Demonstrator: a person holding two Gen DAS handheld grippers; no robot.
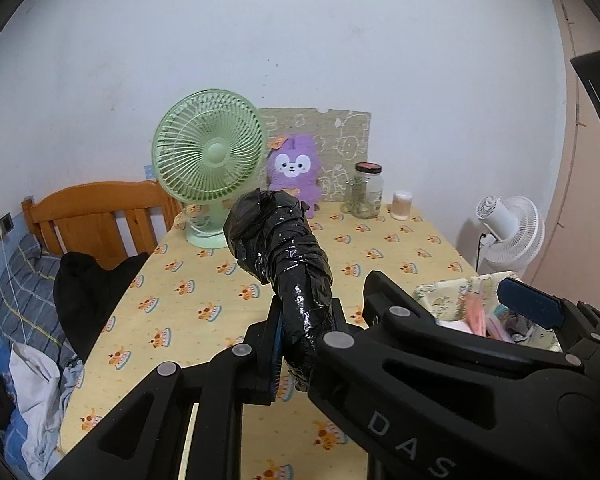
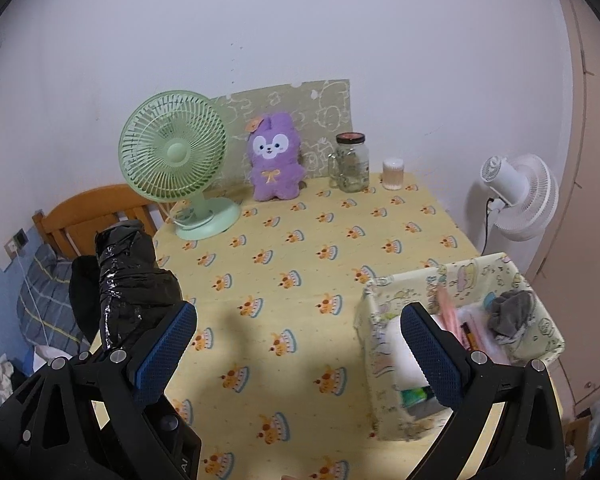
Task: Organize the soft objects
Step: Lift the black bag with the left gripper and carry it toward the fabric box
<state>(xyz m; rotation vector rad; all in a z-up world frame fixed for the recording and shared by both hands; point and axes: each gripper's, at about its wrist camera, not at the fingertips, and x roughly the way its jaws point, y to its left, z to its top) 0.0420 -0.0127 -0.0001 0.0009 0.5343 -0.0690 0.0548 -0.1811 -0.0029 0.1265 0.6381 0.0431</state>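
left tongs: clenched on the lower end of a black plastic bundle, held up off the table
right tongs: released, jaws wide apart, nothing between them
black plastic bundle: crinkled, wrapped roll, tilted up and away from the left tongs; above the table's near-left part
table: yellow cloth with a cake print
fabric bin: near-right corner of table, pale printed cloth; holds a grey soft item and pink things, rest hard to make out
purple plush: upright at the back, between green fan and glass jar
bed: left of the table, wooden headboard
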